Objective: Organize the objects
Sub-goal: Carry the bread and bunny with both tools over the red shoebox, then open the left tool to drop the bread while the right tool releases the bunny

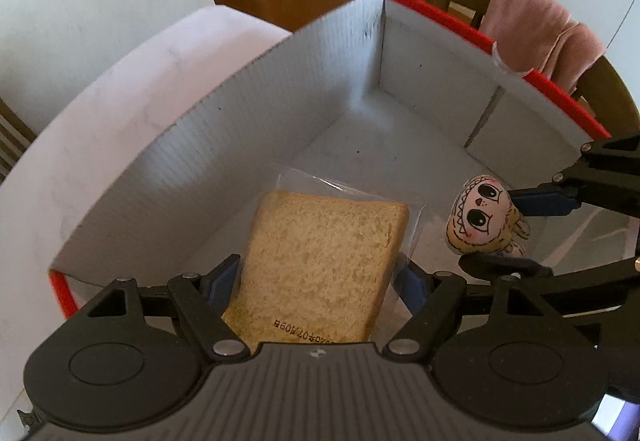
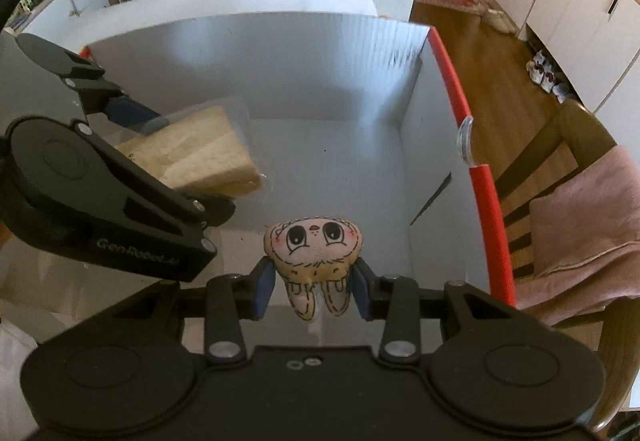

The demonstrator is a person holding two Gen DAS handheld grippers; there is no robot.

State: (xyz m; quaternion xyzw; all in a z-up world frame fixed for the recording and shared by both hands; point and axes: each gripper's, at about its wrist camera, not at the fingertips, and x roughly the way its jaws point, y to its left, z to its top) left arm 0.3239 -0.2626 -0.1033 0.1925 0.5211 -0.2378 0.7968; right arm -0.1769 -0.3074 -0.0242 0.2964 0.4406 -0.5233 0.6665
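Grey corrugated box with red rim [image 1: 420, 89] lies under your 2 grippers. Your left gripper [image 1: 316, 281] clamps the plastic-wrapped bread slice [image 1: 320, 261]; your right gripper [image 2: 312, 287] pinches the small cartoon-faced plush toy [image 2: 314, 253].

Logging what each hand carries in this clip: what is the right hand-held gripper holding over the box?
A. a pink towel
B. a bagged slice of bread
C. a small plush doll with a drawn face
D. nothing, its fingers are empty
C: the right hand-held gripper has its fingers closed on the plush doll above the box, while the left hand-held gripper holds the bagged bread.
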